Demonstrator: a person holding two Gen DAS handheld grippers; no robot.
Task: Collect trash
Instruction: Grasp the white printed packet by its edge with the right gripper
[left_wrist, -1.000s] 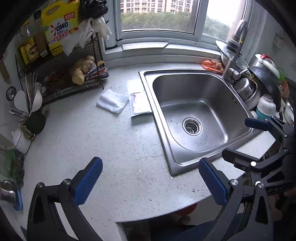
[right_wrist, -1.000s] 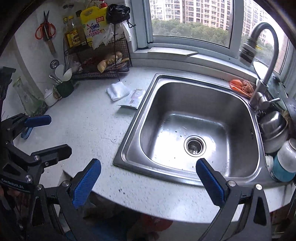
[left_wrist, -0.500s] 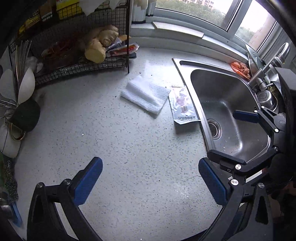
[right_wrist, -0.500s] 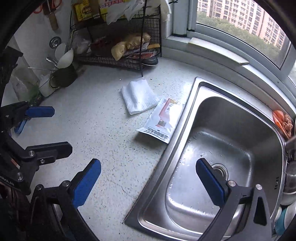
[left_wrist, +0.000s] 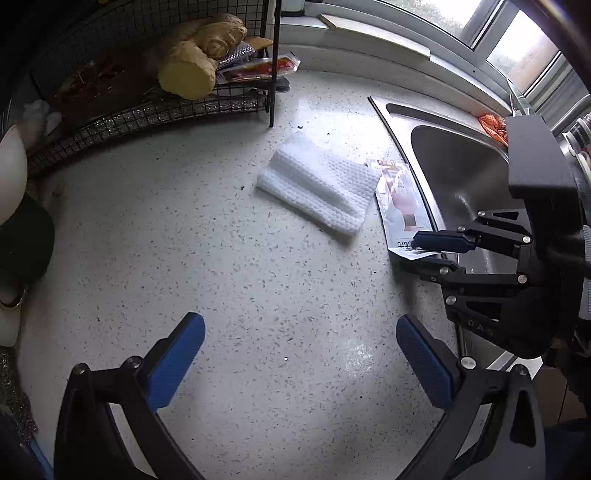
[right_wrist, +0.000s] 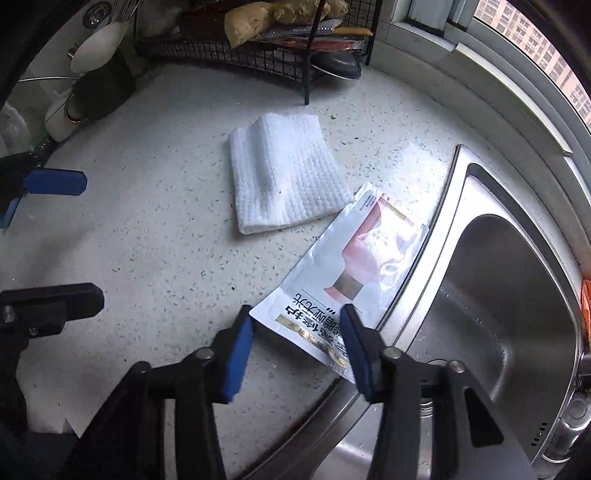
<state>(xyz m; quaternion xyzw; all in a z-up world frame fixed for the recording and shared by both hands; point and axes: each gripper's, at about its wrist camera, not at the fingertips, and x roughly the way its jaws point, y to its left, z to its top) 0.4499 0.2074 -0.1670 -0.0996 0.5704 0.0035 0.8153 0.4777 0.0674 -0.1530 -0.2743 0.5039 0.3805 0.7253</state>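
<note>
A silver and red snack packet (right_wrist: 369, 251) lies flat on the speckled counter, one long side over the rim of the steel sink (right_wrist: 498, 295). My right gripper (right_wrist: 295, 317) points steeply down and its jaws are closing, with the packet's near printed end between the blue pads; I see no firm press. In the left wrist view the packet (left_wrist: 400, 195) has the right gripper (left_wrist: 417, 251) at its near end. A folded white cloth (right_wrist: 284, 177) lies just left of the packet. My left gripper (left_wrist: 299, 328) hangs open over bare counter, nearer than the cloth (left_wrist: 321, 184).
A black wire rack (left_wrist: 147, 110) holding ginger (left_wrist: 192, 66) and packets stands at the back left. A dark cup with utensils (right_wrist: 99, 92) sits left of it. Orange scraps (left_wrist: 491, 125) lie behind the sink (left_wrist: 461, 173). The left gripper (right_wrist: 70, 240) shows at the right wrist view's left edge.
Both grippers have come down and in toward the cloth and packet. The right jaws have narrowed from wide open to straddle the packet's near end. The left jaws stay wide.
</note>
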